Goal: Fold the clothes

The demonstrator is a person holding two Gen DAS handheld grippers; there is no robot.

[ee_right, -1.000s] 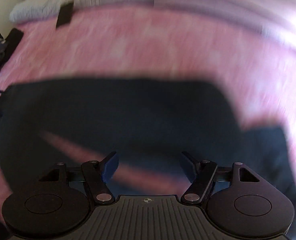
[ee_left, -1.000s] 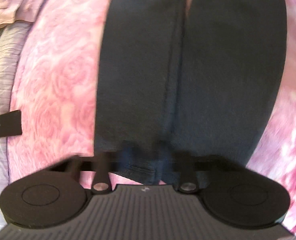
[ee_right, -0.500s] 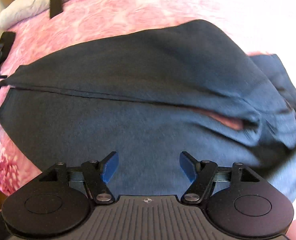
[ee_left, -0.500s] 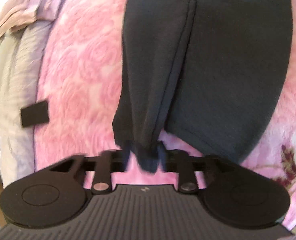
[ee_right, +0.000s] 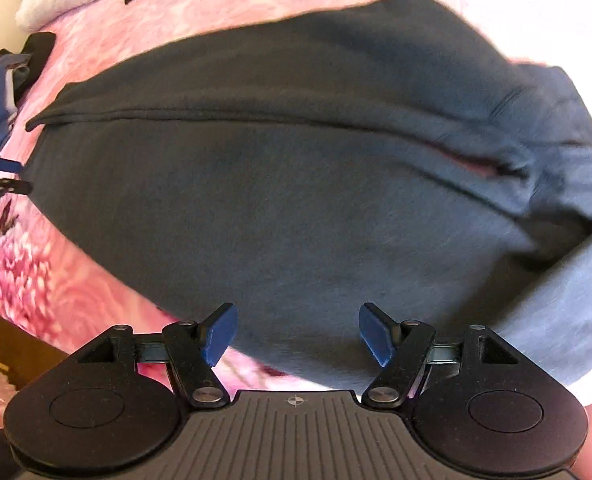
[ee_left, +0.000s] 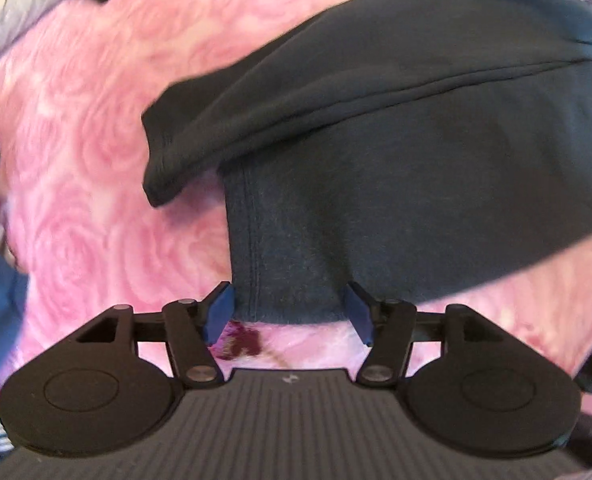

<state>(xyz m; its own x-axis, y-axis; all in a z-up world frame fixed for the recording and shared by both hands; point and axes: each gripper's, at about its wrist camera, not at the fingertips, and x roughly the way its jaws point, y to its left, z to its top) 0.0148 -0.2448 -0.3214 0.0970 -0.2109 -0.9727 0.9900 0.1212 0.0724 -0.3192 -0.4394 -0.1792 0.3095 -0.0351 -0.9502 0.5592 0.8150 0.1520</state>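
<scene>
Where trousers [ee_left: 416, 152] lie, pink blanket [ee_left: 96, 160] surrounds.

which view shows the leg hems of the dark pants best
The left wrist view: both leg hems sit up close, one leg's end lapped over the other, stitching visible, on the pink blanket. The right wrist view shows the dark pants broadly, but the hems shrink to the far left edge, with no stitching detail.

A pink rose-patterned bedspread [ee_left: 96, 208] covers the bed (brightly lit), a grey quilted edge [ee_left: 12, 12] beyond it.
</scene>
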